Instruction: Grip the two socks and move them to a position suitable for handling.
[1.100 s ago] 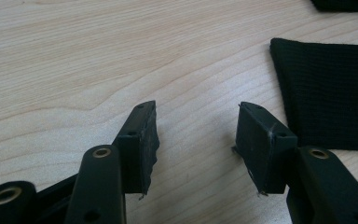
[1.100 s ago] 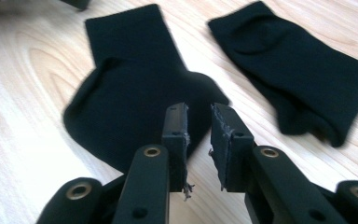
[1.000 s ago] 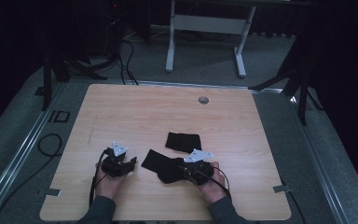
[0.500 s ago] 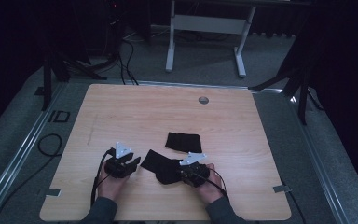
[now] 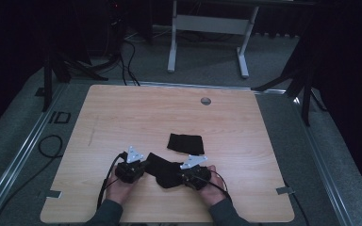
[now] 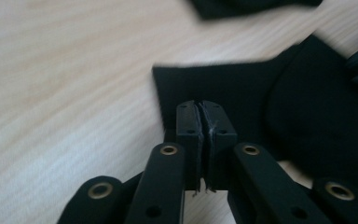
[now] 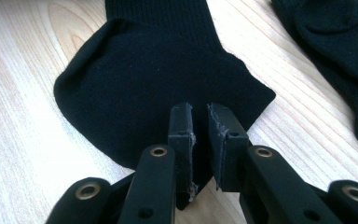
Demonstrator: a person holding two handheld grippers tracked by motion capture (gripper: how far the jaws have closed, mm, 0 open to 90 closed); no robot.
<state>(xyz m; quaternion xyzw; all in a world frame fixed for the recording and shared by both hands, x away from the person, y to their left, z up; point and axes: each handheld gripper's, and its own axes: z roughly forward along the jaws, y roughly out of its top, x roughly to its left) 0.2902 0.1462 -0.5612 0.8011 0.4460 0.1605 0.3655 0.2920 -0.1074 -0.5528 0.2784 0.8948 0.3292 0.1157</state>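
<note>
Left tongs [image 6: 200, 112] pinch sock [image 6: 242, 93]; right tongs [image 7: 199, 114] slightly parted.

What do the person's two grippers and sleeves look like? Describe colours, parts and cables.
Each gripper, left gripper and right gripper, is black with a grey three-cornered plate on top and a black cable trailing toward the person. Up close: square black jaws, linkage arms with brass-coloured rivets. The sleeves are dark grey-green.
</note>
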